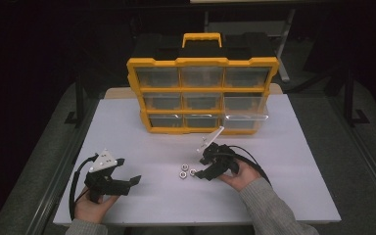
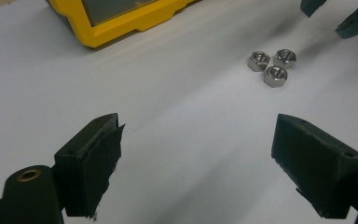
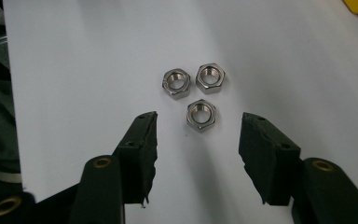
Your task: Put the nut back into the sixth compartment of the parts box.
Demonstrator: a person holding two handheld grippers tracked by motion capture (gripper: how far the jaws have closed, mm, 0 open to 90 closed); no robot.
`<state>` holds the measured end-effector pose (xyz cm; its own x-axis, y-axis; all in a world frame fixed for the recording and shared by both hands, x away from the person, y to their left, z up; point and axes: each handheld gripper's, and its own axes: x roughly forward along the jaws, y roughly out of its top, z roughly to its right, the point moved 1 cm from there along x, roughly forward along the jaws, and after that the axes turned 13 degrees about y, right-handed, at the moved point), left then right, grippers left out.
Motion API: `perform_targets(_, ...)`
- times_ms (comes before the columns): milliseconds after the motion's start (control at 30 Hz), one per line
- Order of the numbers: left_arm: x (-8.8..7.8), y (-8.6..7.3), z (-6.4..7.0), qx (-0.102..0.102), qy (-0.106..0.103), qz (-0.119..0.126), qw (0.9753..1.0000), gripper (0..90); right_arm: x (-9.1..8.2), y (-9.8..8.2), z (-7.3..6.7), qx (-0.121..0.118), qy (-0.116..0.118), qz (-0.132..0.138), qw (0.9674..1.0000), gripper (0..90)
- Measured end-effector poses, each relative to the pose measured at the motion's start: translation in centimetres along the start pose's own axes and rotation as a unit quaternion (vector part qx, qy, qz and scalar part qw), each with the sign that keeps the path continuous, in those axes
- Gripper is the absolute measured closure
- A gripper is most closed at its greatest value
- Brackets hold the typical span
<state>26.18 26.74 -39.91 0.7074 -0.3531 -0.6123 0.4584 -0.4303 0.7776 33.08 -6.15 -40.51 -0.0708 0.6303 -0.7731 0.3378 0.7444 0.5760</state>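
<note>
Right fingers: spread apart, gripping nothing. The right gripper [image 3: 196, 140] points down at the nuts, and the nearest nut [image 3: 201, 115] lies just ahead of the gap between the tips, apart from both pads.
Left fingers: spread wide, nothing between them. The left gripper [image 2: 198, 154] hangs over bare desk, with the nuts well ahead and off to one side.
Nuts, position: three steel hex nuts [image 1: 186, 172] lie flat in a tight cluster on the white desk [image 1: 293, 161], in front of the organizer and just beside the right gripper's tips [image 1: 199, 174]. The two farther nuts [image 3: 194, 79] look to be touching or nearly so; the nearest one sits slightly apart.
Nuts, handling (judgement): rigid, small, dense for their size, not fragile. Smooth metal on a smooth surface, so they will likely skid if nudged by one pad before the other.
Nuts, hold (judgement): across two opposite flats of the nearest nut, fingers coming down either side. Corners would let it roll out.
Risk (judgement): tight clustering leaves little room for a pad; neighbours may be pushed.
Organizer [image 1: 203, 93]: yellow-framed, clear drawers, carry handle on top, upright at the back of the desk. One lower right drawer appears pulled out; contents cannot be made out.
Left hand [image 1: 92, 203]: holds its gripper near the desk's front left edge.
</note>
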Motion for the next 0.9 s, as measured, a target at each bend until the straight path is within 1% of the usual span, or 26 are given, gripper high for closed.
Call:
perform_targets(67,-0.1,0.0,-0.1,-0.001,-0.001,0.0,1.0,15.4,0.9,0.5,0.2,0.001,0.002,-0.007,1.0,49.3)
perform_targets(133,-0.1,0.0,0.0,-0.008,-0.001,0.002,1.0,15.4,1.5,0.9,0.4,-0.003,0.004,-0.017,0.9999,51.4)
perform_targets(167,-0.1,0.0,0.0,-0.008,-0.001,0.002,1.0,15.4,1.5,0.9,0.4,-0.003,0.004,-0.017,0.9999,51.4)
perform_targets(200,-0.1,0.0,-0.1,-0.003,0.0,0.005,1.0,15.3,2.1,1.2,0.6,-0.008,0.002,-0.027,0.9996,54.0)
perform_targets(233,-0.1,0.0,0.0,-0.008,0.0,0.006,1.0,15.3,2.4,1.4,0.6,-0.007,0.002,-0.031,0.9995,54.6)
perform_targets(300,-0.1,0.0,0.0,-0.009,0.0,0.007,0.9999,15.4,3.0,1.5,0.8,-0.009,0.003,-0.04,0.9992,56.1)
perform_targets(333,-0.1,0.0,0.0,-0.009,-0.001,0.007,0.9999,15.4,3.0,1.5,0.8,-0.009,0.003,-0.04,0.9992,56.1)
perform_targets(400,0.0,-0.1,0.0,-0.01,-0.001,0.004,0.9999,15.4,3.5,1.5,1.0,-0.006,0.005,-0.052,0.9986,58.6)
perform_targets(433,0.0,-0.1,0.0,-0.01,-0.001,0.004,0.9999,15.4,3.5,1.5,1.0,-0.006,0.005,-0.052,0.9986,58.6)
perform_targets(467,0.0,-0.1,-0.1,-0.006,-0.001,0.002,1.0,15.4,3.7,1.5,1.1,-0.006,0.004,-0.055,0.9985,60.1)
perform_targets(500,0.0,-0.1,-0.1,-0.006,-0.001,0.001,1.0,15.4,4.0,1.5,1.2,-0.007,0.004,-0.061,0.9981,62.0)
perform_targets(600,-0.1,0.0,-0.1,-0.008,-0.001,0.004,1.0,15.4,4.2,1.4,1.3,-0.006,-0.003,-0.068,0.9977,66.5)
perform_targets(633,-0.1,0.0,-0.1,-0.008,-0.001,0.004,1.0,15.4,4.3,1.4,1.3,-0.007,-0.002,-0.068,0.9976,67.5)
perform_targets(667,0.0,0.0,0.0,-0.011,-0.001,0.005,0.9999,15.4,4.3,1.4,1.4,-0.007,0.0,-0.069,0.9976,67.6)
perform_targets(700,0.0,0.0,-0.1,-0.008,-0.001,0.003,1.0,15.4,4.3,1.4,1.5,-0.005,0.002,-0.07,0.9975,67.6)
perform_targets(733,0.0,-0.1,0.0,-0.011,-0.001,0.004,0.9999,15.4,4.3,1.4,1.5,-0.005,0.002,-0.07,0.9975,67.6)
perform_targets(767,0.0,-0.1,-0.1,-0.006,-0.002,0.0,1.0,15.4,4.4,1.4,1.6,-0.003,0.006,-0.071,0.9975,67.5)
perform_targets(900,0.0,-0.1,-0.1,-0.005,-0.002,-0.001,1.0,15.4,4.5,1.4,1.6,-0.005,0.007,-0.072,0.9973,67.9)
